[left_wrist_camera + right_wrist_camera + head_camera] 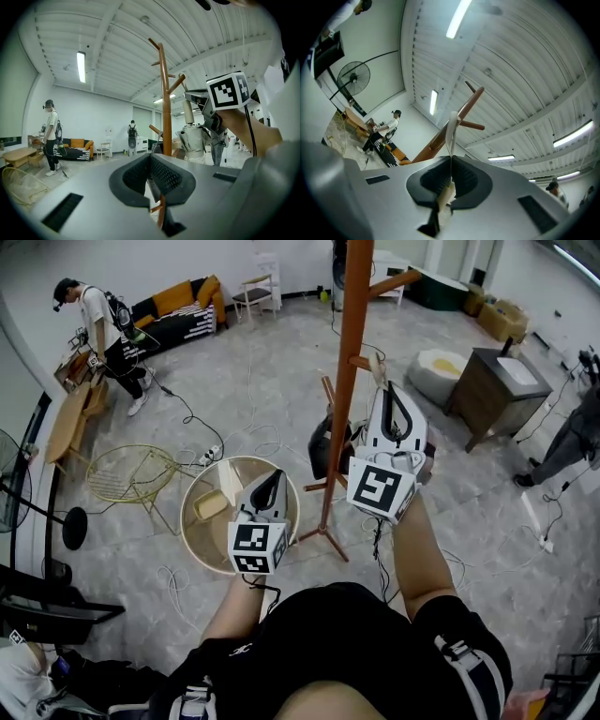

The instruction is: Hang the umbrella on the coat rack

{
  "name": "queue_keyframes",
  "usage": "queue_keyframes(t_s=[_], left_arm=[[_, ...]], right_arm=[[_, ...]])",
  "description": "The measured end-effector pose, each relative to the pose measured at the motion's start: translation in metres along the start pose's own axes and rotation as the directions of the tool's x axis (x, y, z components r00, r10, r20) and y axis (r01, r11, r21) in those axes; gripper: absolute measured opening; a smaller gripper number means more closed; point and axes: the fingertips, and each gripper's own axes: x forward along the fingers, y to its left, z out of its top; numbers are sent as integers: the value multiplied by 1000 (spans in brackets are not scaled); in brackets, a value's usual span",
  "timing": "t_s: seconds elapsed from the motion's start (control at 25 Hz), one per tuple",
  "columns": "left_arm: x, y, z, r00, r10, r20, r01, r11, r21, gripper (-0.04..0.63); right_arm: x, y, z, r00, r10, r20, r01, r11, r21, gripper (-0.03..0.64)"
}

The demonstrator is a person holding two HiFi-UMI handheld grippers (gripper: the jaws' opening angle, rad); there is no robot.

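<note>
The coat rack (353,343) is a tall reddish-brown wooden pole standing upright on splayed feet on the floor, with short pegs angling upward. The umbrella (194,140) is folded, pale grey with a cream handle pointing up, just beside the pole at peg height. It is clamped in the right gripper (451,164). Its white strap rises toward a peg; whether it is hooked cannot be told.
</note>
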Motion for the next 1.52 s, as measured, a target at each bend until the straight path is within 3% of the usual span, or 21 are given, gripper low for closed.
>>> queue_keyframes(t_s=[0.2, 0.4, 0.84, 1.0, 1.24, 1.52], left_arm=[[2, 3, -5, 1000, 15, -13, -15, 1000, -5, 18], [5, 2, 4, 1000, 24, -16, -24, 1000, -12, 18], [-7, 10, -10, 999, 40, -24, -40, 999, -26, 18], [-9, 12, -9, 998, 52, -25, -52, 998, -28, 18], [-17, 12, -8, 998, 65, -27, -66, 997, -26, 18], [-26, 4, -12, 999, 47, -24, -47, 999, -13, 18]], right_arm=[[2, 18, -3, 1000, -2, 12, 3, 992, -127, 18], [11, 19, -4, 1000, 8, -17, -10, 986, -166, 18], [12, 49, -32, 991, 79, -106, -92, 988, -121, 20], [15, 57, -35, 986, 123, -116, -135, 985, -106, 67], [5, 56, -29, 985, 151, -77, -153, 988, -12, 98], [-39, 54, -13, 984, 167, 58, -172, 979, 110, 71]])
